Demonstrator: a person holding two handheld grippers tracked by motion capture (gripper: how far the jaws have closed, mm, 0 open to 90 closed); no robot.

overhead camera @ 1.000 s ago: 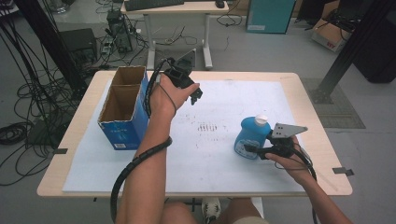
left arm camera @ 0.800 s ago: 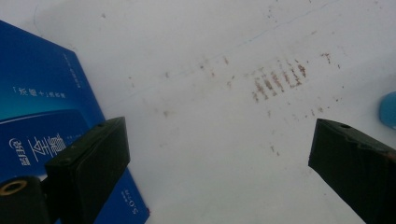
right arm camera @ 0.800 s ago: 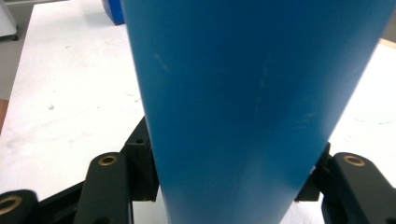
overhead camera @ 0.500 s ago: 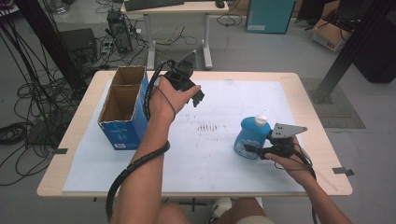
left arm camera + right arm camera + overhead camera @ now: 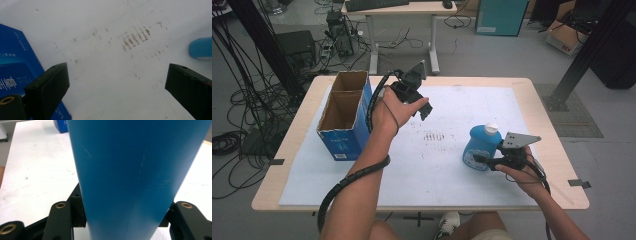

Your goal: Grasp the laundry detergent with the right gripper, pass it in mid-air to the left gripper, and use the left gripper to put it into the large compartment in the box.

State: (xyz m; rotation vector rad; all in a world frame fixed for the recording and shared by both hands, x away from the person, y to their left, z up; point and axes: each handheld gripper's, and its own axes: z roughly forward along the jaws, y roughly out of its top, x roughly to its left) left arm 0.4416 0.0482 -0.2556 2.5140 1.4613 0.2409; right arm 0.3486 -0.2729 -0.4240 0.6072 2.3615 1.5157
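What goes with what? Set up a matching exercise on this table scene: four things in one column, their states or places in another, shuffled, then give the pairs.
Things:
1. blue bottle
2. cardboard box
3. left gripper
4. right gripper

States or places:
A. jaws wide apart, held above the white sheet
B. open-topped, at the table's left
C. upright, white cap on top
D. jaws closed against the bottle's sides

Pairs: 1-C, 2-B, 3-A, 4-D
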